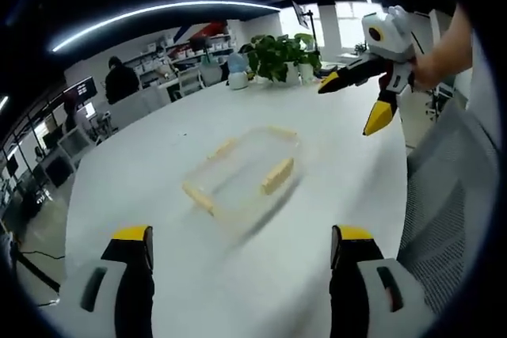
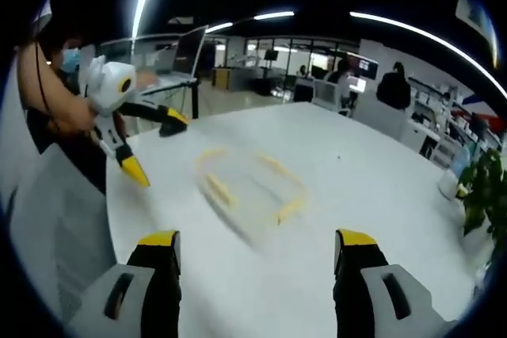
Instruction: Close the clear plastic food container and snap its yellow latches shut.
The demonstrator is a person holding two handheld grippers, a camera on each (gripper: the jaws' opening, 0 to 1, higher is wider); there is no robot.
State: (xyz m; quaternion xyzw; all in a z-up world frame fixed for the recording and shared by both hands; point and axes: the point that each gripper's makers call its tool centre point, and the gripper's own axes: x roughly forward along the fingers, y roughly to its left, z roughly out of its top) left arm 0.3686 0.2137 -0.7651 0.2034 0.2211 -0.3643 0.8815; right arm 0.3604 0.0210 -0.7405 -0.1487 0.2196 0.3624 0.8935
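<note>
The clear plastic container [image 1: 242, 172] with yellow latches lies flat on the white table [image 1: 158, 156], blurred; I cannot tell how its lid sits. My left gripper [image 1: 242, 239] stands open just short of it, jaws wide apart and holding nothing. Held by a hand, the right gripper [image 1: 354, 103] hovers open above the table beyond and to the right of the container. In the right gripper view the container [image 2: 249, 184] lies ahead of my open right gripper [image 2: 257, 239], and the left gripper [image 2: 156, 146] hangs open at the left, above the table edge.
Potted plants [image 1: 285, 53] stand at the table's far side, also seen as leaves [image 2: 483, 187] at the right. A grey mesh chair [image 1: 451, 195] stands beside the table. The person holding the grippers [image 2: 55, 108] is at the left. Desks, monitors and people fill the office behind.
</note>
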